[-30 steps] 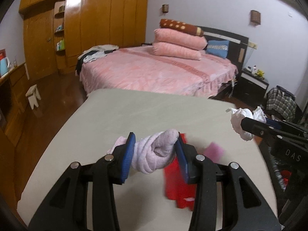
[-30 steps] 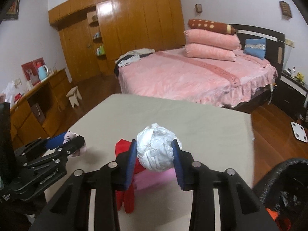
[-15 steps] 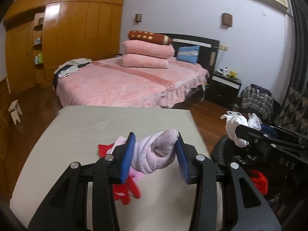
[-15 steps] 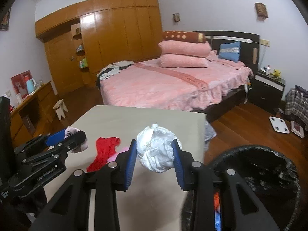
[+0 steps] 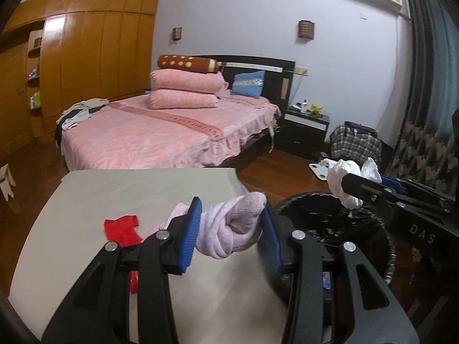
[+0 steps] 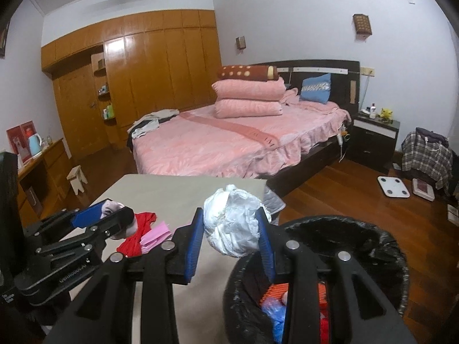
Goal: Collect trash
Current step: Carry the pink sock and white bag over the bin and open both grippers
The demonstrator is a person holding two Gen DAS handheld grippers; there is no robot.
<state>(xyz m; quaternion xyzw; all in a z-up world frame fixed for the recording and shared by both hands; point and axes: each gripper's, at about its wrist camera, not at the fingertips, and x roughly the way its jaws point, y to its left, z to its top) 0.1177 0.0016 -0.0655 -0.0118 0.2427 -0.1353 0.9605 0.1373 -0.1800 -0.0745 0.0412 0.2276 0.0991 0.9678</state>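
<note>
My left gripper (image 5: 229,229) is shut on a rolled pink sock (image 5: 232,229), held above the right edge of the beige table (image 5: 120,195). My right gripper (image 6: 232,232) is shut on a crumpled white paper wad (image 6: 233,226), at the rim of the black-lined trash bin (image 6: 358,238). The bin holds orange, blue and red scraps. In the left wrist view the right gripper (image 5: 355,183) with its wad (image 5: 341,177) hangs over the bin (image 5: 330,203). A red cloth (image 6: 137,235) and a pink paper (image 6: 156,236) lie on the table.
A pink bed (image 6: 229,143) stands beyond the table. A black nightstand (image 6: 373,140), a white scale (image 6: 393,190) and a plaid bag (image 6: 424,154) are on the wooden floor to the right. A small stool (image 6: 77,177) and wooden wardrobes (image 6: 143,80) are on the left.
Both grippers have swung right from over the table toward the trash bin, each still holding its item. The bin has come into view under the right gripper.
</note>
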